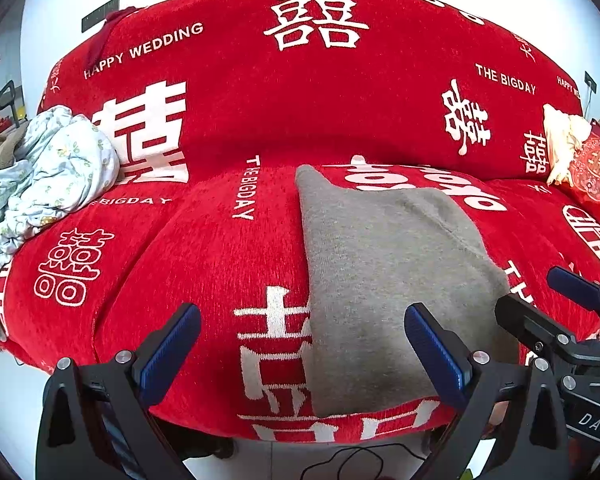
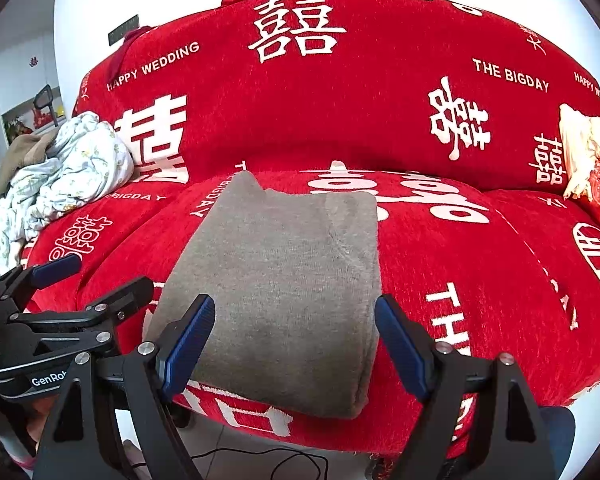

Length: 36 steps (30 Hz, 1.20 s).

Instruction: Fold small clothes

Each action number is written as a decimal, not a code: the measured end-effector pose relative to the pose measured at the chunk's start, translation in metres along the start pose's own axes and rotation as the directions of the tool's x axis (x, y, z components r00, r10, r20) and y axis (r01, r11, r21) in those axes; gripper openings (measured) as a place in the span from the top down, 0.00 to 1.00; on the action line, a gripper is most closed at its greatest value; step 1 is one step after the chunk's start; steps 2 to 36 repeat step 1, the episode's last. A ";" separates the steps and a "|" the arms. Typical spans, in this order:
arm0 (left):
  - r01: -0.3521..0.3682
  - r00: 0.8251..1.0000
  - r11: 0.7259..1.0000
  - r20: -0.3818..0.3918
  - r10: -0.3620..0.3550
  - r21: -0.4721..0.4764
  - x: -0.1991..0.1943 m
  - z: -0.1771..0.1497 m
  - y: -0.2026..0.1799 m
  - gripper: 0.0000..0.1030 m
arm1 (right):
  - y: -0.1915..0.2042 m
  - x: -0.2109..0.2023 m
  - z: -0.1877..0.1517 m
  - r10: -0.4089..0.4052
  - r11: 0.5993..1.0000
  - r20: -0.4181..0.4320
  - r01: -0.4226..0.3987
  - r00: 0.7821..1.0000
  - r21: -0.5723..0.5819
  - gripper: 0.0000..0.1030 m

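A grey knit garment (image 1: 384,280) lies folded into a long strip on the red sofa seat (image 1: 204,264); it also shows in the right wrist view (image 2: 284,288). My left gripper (image 1: 300,356) is open and empty, held above the seat's front edge at the garment's near left side. My right gripper (image 2: 296,344) is open and empty, with its jaws on either side of the garment's near end and above it. The right gripper also shows at the right of the left wrist view (image 1: 540,296). The left gripper shows at the left of the right wrist view (image 2: 96,280).
A crumpled pale floral cloth (image 1: 48,168) is piled on the sofa's left end, also in the right wrist view (image 2: 68,164). A cream cloth (image 1: 560,140) and a red embroidered cushion (image 1: 596,172) sit at the right end. A black cable (image 2: 260,460) lies on the floor below.
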<state>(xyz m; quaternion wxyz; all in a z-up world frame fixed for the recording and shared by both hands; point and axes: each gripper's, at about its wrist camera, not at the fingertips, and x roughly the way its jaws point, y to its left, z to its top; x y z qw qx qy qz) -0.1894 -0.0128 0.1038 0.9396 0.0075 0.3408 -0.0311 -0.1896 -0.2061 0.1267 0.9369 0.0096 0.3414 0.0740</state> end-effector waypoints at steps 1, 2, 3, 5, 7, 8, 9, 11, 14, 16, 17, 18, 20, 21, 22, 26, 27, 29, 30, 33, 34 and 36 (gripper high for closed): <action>-0.001 1.000 1.000 0.002 0.001 0.001 -0.001 0.000 -0.001 0.01 | 0.000 0.000 0.000 0.000 1.000 0.001 0.000 1.000 0.000 0.18; -0.001 1.000 1.000 0.002 0.001 0.001 -0.001 0.000 -0.001 0.01 | 0.000 0.000 0.000 0.000 1.000 0.001 0.000 1.000 0.000 0.18; -0.001 1.000 1.000 0.002 0.001 0.001 -0.001 0.000 -0.001 0.01 | 0.000 0.000 0.000 0.000 1.000 0.001 0.000 1.000 0.000 0.18; -0.001 1.000 1.000 0.002 0.001 0.001 -0.001 0.000 -0.001 0.01 | 0.000 0.000 0.000 0.000 1.000 0.001 0.000 1.000 0.000 0.18; -0.001 1.000 1.000 0.002 0.001 0.001 -0.001 0.000 -0.001 0.01 | 0.000 0.000 0.000 0.000 1.000 0.001 0.000 1.000 0.000 0.18; -0.001 1.000 1.000 0.002 0.001 0.001 -0.001 0.000 -0.001 0.01 | 0.000 0.000 0.000 0.000 1.000 0.001 0.000 1.000 0.000 0.18; -0.001 1.000 1.000 0.002 0.001 0.001 -0.001 0.000 -0.001 0.01 | 0.000 0.000 0.000 0.000 1.000 0.001 0.000 1.000 0.000 0.18; -0.001 1.000 1.000 0.002 0.001 0.001 -0.001 0.000 -0.001 0.01 | 0.000 0.000 0.000 0.000 1.000 0.001 0.000 1.000 0.000 0.18; -0.001 1.000 1.000 0.002 0.001 0.001 -0.001 0.000 -0.001 0.01 | 0.000 0.000 0.000 0.000 1.000 0.001 0.000 1.000 0.000 0.18; -0.001 1.000 1.000 0.002 0.001 0.001 -0.001 0.000 -0.001 0.01 | 0.000 0.000 0.000 0.000 1.000 0.001 0.000 1.000 0.000 0.18; -0.001 1.000 1.000 0.002 0.001 0.001 -0.001 0.000 -0.001 0.01 | 0.000 0.000 0.000 0.000 1.000 0.001 0.000 1.000 0.000 0.18; -0.001 1.000 1.000 0.002 0.001 0.001 -0.001 0.000 -0.001 0.01 | 0.000 0.000 0.000 0.000 1.000 0.001 0.000 1.000 0.000 0.18; -0.001 1.000 1.000 0.002 0.001 0.001 -0.001 0.000 -0.001 0.01 | 0.000 0.000 0.000 0.000 1.000 0.001 0.000 1.000 0.000 0.18; -0.001 1.000 1.000 0.002 0.001 0.001 -0.001 0.000 -0.001 0.01 | 0.000 0.000 0.000 0.000 1.000 0.001 0.000 1.000 0.000 0.18; -0.001 1.000 1.000 0.002 0.001 0.001 -0.001 0.000 -0.001 0.01 | 0.000 0.000 0.000 0.000 1.000 0.001 0.000 1.000 0.000 0.18; -0.001 1.000 1.000 0.002 0.001 0.001 -0.001 0.000 -0.001 0.01 | 0.000 0.000 0.000 0.000 1.000 0.001 0.000 1.000 0.000 0.18; -0.001 1.000 1.000 0.002 0.001 0.001 -0.001 0.000 -0.001 0.01 | 0.000 0.000 0.000 0.000 1.000 0.001 0.000 1.000 0.000 0.18; -0.001 1.000 1.000 0.002 0.001 0.001 -0.001 0.000 -0.001 0.01 | 0.000 0.000 0.000 0.000 1.000 0.001 0.000 1.000 0.000 0.18; -0.001 1.000 1.000 0.002 0.001 0.001 -0.001 0.000 -0.001 0.01 | 0.000 0.000 0.000 0.000 1.000 0.001 0.000 1.000 0.000 0.18; -0.001 1.000 1.000 0.002 0.001 0.001 -0.001 0.000 -0.001 0.01 | 0.000 0.000 0.000 0.000 1.000 0.001 0.000 1.000 0.000 0.18; -0.001 1.000 1.000 0.002 0.001 0.001 -0.001 0.000 -0.001 0.01 | 0.000 0.000 0.000 0.000 1.000 0.001 0.000 1.000 0.000 0.18; -0.001 1.000 1.000 0.002 0.001 0.001 -0.001 0.000 -0.001 0.01 | 0.000 0.000 0.000 0.000 1.000 0.001 0.000 1.000 0.000 0.18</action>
